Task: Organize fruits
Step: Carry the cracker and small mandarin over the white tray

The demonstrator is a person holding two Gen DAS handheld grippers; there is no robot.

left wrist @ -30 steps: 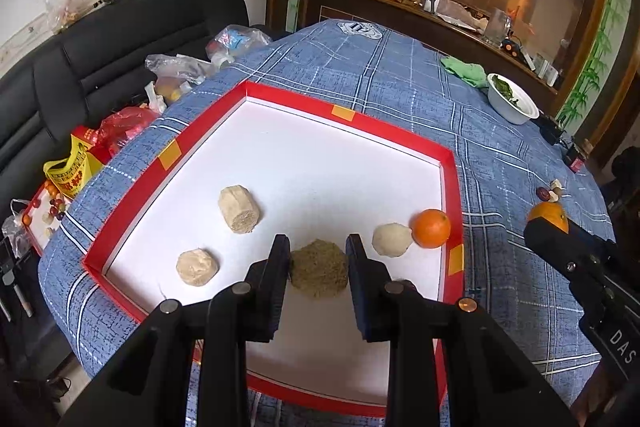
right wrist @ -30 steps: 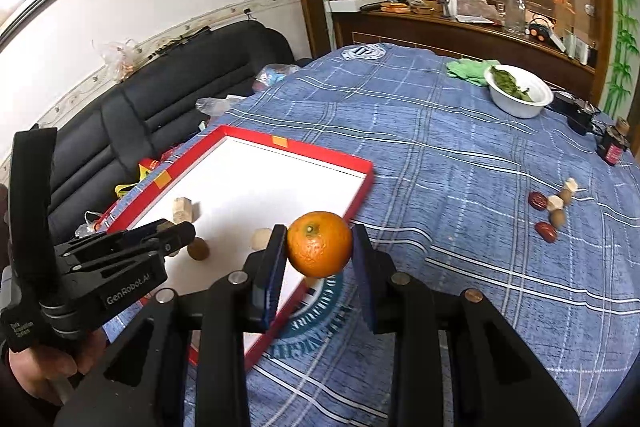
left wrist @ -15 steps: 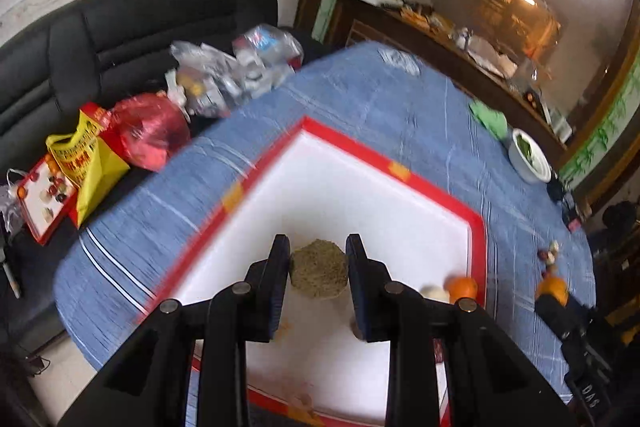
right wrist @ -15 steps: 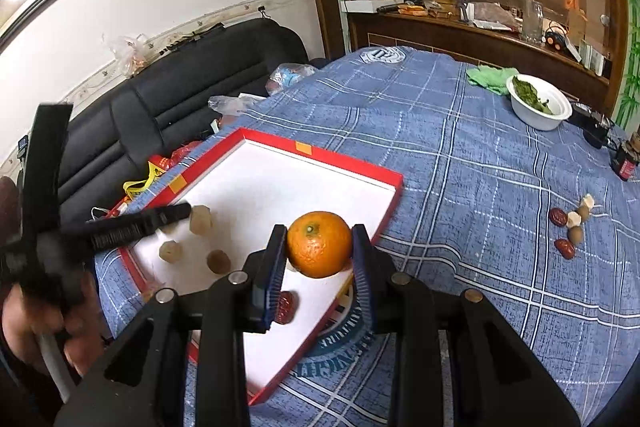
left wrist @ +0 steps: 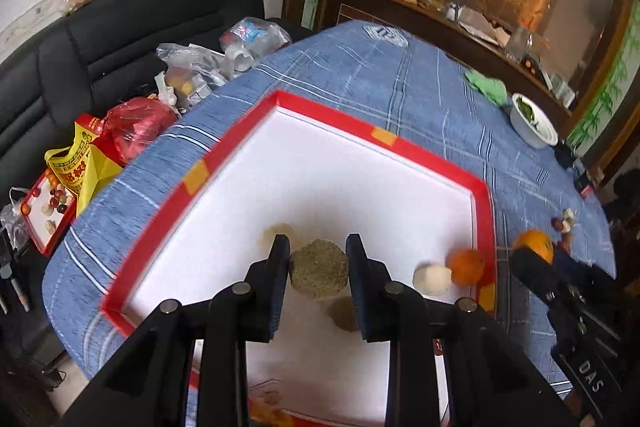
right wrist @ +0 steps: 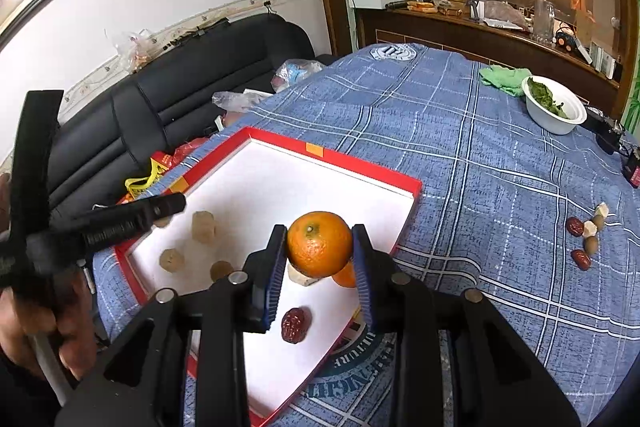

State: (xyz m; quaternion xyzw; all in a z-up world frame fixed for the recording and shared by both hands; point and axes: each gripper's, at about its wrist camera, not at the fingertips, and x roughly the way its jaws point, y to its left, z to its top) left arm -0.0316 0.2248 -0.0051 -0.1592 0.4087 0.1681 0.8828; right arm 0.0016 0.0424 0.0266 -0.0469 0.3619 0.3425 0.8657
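While the left gripper [left wrist: 318,269] clamps a greenish-brown fruit [left wrist: 319,268] over the red-rimmed tray [left wrist: 416,150], the right gripper [right wrist: 319,261] pinches an orange [right wrist: 319,249] at the tray's four o'clock corner.

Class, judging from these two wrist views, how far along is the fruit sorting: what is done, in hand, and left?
Done: an orange, a pale piece and a red date lie in the red tray.
In hand: the left gripper holds a greenish-brown fruit; the right gripper holds another orange.
Left: dates and nuts on the blue cloth.
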